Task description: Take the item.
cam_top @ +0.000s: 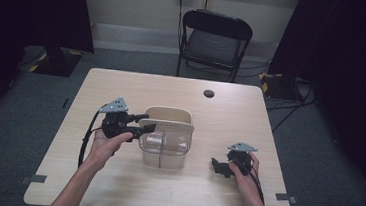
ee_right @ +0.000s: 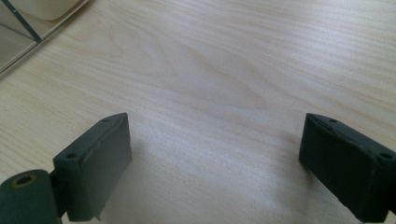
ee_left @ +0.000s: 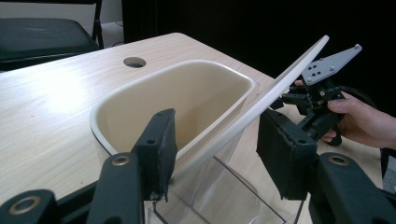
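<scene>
Left gripper (ee_left: 212, 154) pinches the cream lid (ee_left: 261, 105), tilted over the bin (cam_top: 166, 131) mid-tabletop. Right gripper (ee_right: 212, 158) is spread wide, resting near the right edge, holding nothing. Risk: lid slips out of that one-sided pinch or tips the bin. Plenty of bare tabletop (cam_top: 137, 86) towards the far edge.
</scene>
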Demonstrator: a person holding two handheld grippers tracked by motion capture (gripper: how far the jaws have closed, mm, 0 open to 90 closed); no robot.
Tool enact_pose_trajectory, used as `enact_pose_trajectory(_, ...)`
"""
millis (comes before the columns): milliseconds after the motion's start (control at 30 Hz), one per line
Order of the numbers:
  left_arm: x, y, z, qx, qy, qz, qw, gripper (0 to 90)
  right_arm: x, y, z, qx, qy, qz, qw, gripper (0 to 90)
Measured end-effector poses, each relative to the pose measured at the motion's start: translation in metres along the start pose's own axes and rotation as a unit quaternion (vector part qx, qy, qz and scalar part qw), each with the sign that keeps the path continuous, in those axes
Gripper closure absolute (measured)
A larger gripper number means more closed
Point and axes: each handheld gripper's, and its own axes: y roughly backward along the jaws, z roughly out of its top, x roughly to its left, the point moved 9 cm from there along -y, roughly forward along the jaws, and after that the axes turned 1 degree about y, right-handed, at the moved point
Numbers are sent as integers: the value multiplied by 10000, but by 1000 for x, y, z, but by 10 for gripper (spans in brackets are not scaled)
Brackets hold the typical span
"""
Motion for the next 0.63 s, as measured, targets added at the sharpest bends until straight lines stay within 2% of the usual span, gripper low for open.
enact_pose_trajectory(633, 0, 0, 0, -17, 19, -13, 10000, 473, 0, 0, 0, 4, -3, 4, 10000, 85)
